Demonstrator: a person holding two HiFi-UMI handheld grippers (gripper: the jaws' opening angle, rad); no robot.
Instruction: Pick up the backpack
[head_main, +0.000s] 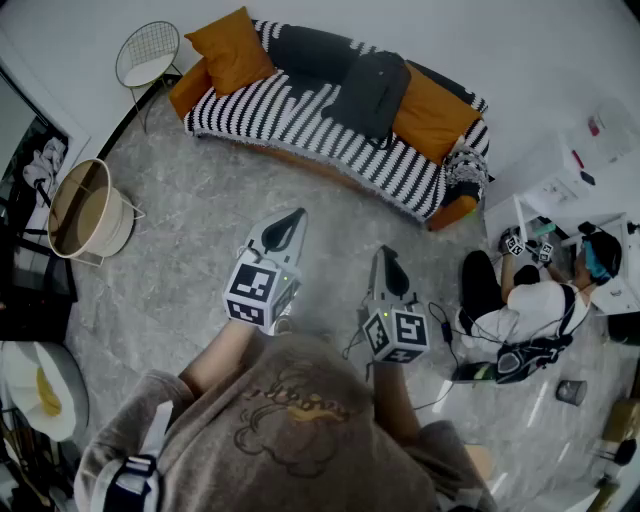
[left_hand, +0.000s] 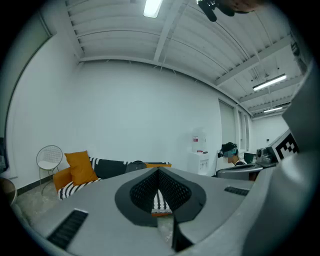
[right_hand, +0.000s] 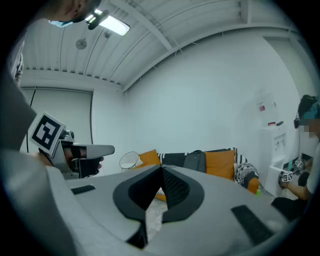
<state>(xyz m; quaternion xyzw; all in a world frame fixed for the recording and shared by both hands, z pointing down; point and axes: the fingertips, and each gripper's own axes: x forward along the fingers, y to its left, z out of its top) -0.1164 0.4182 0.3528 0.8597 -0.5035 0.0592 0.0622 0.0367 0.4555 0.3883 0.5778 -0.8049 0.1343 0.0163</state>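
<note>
A dark grey backpack (head_main: 375, 92) leans upright against the back of a black-and-white striped sofa (head_main: 300, 115), beside an orange cushion (head_main: 432, 112). In the right gripper view the backpack (right_hand: 195, 161) shows far off on that sofa. Both grippers hang in mid-air well short of the sofa, over the grey floor. My left gripper (head_main: 291, 222) is shut with nothing in it. My right gripper (head_main: 388, 258) is also shut and empty. In the left gripper view only the top of the backpack (left_hand: 135, 165) peeks over the shut jaws.
A second orange cushion (head_main: 230, 48) lies at the sofa's left end, with a white wire chair (head_main: 148, 55) beside it. A round basket (head_main: 88, 210) stands at the left. A seated person (head_main: 530, 300) works at a white desk (head_main: 560, 185) on the right, with cables on the floor.
</note>
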